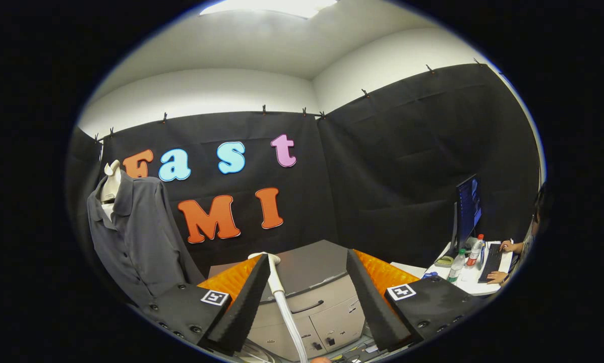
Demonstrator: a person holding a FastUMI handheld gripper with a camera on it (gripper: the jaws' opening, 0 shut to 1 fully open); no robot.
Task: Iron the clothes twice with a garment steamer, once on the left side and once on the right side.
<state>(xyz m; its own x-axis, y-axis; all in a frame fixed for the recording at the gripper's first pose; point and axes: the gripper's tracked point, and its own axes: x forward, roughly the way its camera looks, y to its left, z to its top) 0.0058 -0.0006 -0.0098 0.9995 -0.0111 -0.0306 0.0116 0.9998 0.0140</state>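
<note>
Between spread tongs [307,287], steamer [277,282] base hidden.

The gripper [308,272] has two black, wedge-shaped fingers [241,312] faced with ribbed foam, tapering to narrow tips at 12 o'clock. Behind each finger sits an orange, ridged plastic shell [382,272], one at 10 o'clock and one at 2 o'clock of the gap. Lower down, each side widens into a black plate studded with small dark screws [196,329]. Each plate carries a square white tag [214,297] printed with a black block pattern. The jaws stand wide apart.
</note>
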